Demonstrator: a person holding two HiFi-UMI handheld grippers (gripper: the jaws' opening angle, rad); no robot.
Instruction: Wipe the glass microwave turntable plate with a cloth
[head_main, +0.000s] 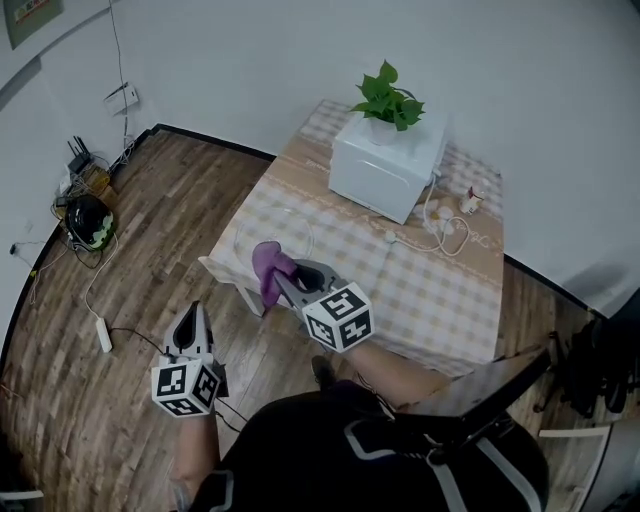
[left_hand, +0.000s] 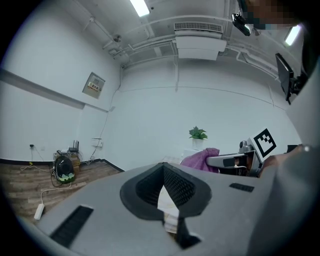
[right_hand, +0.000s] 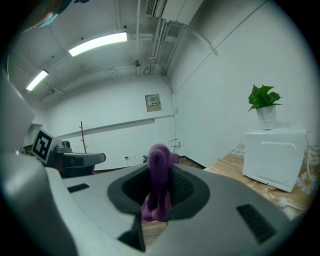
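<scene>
Checked fabric covered the table (head_main: 440, 290), where a white microwave (head_main: 385, 165) stood far back and the glass turntable plate (head_main: 262, 222) lay near the front left corner. The right gripper (head_main: 283, 280) hung over that corner, jaws pinching a purple cloth (head_main: 268, 266). The left gripper (head_main: 193, 316), beside the table, had its jaws pressed together, empty.

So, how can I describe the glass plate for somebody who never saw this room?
Find the table with the checked cover and the white microwave on it. Toward its near left corner lies the glass plate: the only clear, round, flat thing there.
</scene>
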